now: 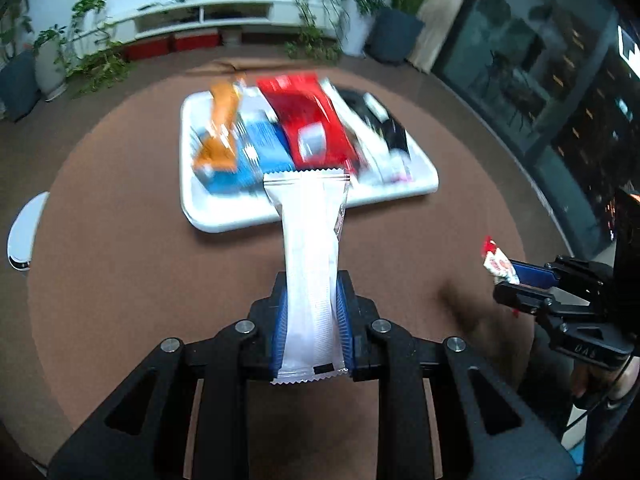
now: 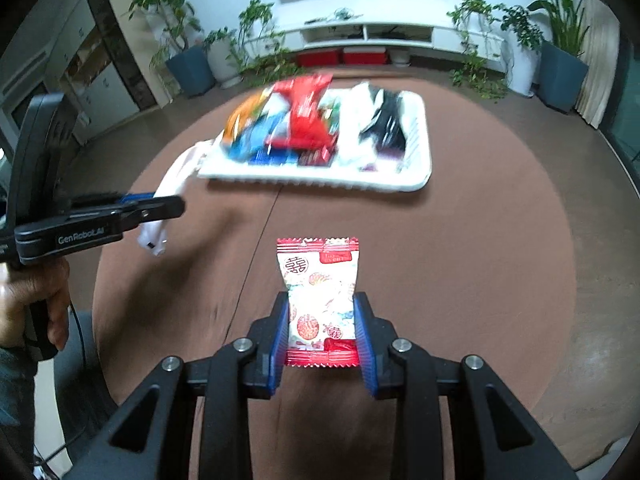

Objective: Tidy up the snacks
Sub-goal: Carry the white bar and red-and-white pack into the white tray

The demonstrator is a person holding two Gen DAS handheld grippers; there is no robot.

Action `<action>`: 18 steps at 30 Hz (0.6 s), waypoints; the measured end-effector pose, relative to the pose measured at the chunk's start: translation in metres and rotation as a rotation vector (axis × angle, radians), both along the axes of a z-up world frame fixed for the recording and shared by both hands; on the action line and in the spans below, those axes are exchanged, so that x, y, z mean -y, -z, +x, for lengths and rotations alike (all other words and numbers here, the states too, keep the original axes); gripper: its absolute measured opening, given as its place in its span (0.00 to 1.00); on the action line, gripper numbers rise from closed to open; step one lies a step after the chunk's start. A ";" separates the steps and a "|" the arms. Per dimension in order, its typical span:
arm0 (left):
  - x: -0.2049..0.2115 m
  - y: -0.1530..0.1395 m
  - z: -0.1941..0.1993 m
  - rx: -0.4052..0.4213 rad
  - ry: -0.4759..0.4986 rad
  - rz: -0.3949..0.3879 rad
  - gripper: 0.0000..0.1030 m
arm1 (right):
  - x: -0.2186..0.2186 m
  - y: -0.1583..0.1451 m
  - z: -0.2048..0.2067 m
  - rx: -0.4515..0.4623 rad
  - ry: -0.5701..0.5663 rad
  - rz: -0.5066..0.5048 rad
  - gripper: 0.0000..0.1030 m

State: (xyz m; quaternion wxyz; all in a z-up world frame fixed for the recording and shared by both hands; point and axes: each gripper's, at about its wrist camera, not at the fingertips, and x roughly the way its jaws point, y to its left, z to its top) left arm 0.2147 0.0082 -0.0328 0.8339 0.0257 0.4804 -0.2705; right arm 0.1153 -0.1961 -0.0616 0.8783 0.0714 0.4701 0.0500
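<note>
The left hand-held gripper [image 1: 312,312] squeezes a long white packet [image 1: 310,248], the right hand-held gripper [image 2: 322,320] squeezes a red-and-white packet [image 2: 320,292], both over bare brown table [image 2: 480,280] below the full white tray [image 2: 416,184].

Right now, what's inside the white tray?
The white plastic tray holds a heap of snack packets: orange, blue, red, black-and-white. Whatever lies beneath them is covered.

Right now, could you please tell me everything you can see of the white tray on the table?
The white tray is a shallow rectangle with rounded corners and a ribbed rim, plastic by the look of it. It lies flat on the brown round table, toward its far side. It holds a blurred heap of snack packets: orange, blue, red and black and white. Neither gripper touches it.
</note>
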 end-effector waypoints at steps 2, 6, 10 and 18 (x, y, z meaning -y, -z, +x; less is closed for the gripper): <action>-0.005 -0.013 0.009 0.023 -0.017 -0.017 0.19 | 0.007 -0.014 0.011 0.029 0.005 0.004 0.32; -0.011 -0.038 0.031 0.063 -0.048 -0.053 0.19 | 0.020 -0.035 0.036 0.085 0.009 0.007 0.32; -0.004 -0.058 0.056 0.101 -0.053 -0.067 0.19 | 0.028 -0.053 0.068 0.139 0.020 0.028 0.32; 0.021 -0.047 0.103 0.088 -0.060 -0.063 0.19 | 0.023 -0.053 0.145 0.141 -0.002 0.066 0.32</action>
